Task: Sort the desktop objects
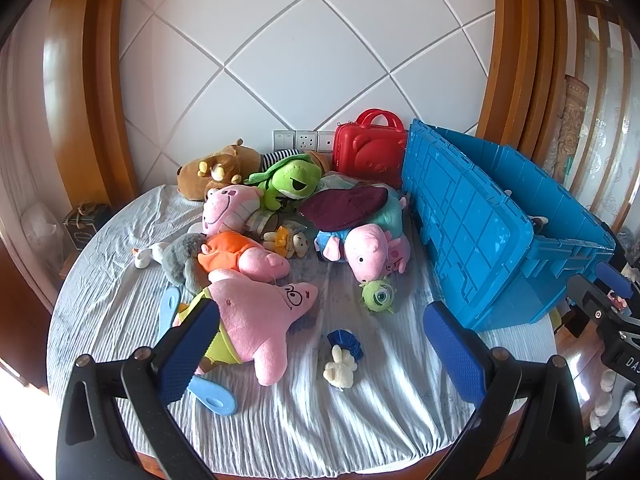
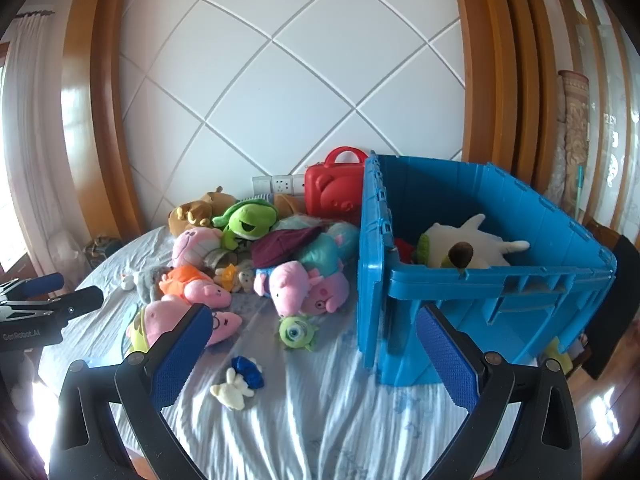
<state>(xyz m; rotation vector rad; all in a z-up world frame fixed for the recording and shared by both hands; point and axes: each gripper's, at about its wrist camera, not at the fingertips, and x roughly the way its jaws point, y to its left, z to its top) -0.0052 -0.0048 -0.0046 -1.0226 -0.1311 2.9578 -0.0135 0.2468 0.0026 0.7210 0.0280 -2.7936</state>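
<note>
A heap of plush toys lies on a round table covered with a pale blue cloth [image 1: 320, 420]: a pink starfish [image 1: 256, 320], a pink pig in blue [image 1: 368, 248], a pig in orange [image 1: 240, 258], a green frog [image 1: 290, 184], a small green one-eyed monster [image 1: 378, 296] and a small white-and-blue toy [image 1: 342, 360]. A blue crate [image 1: 492, 220] stands on the right; it holds a white plush [image 2: 472, 244]. My left gripper [image 1: 320, 344] is open and empty above the table's near edge. My right gripper [image 2: 316, 344] is open and empty in front of the crate.
A red toy suitcase [image 1: 368, 148] stands against the white tiled wall, behind the heap. A brown plush [image 1: 220, 168] lies at the back left. Wooden frames flank the wall. A dark box [image 1: 82, 220] sits beyond the table's left edge.
</note>
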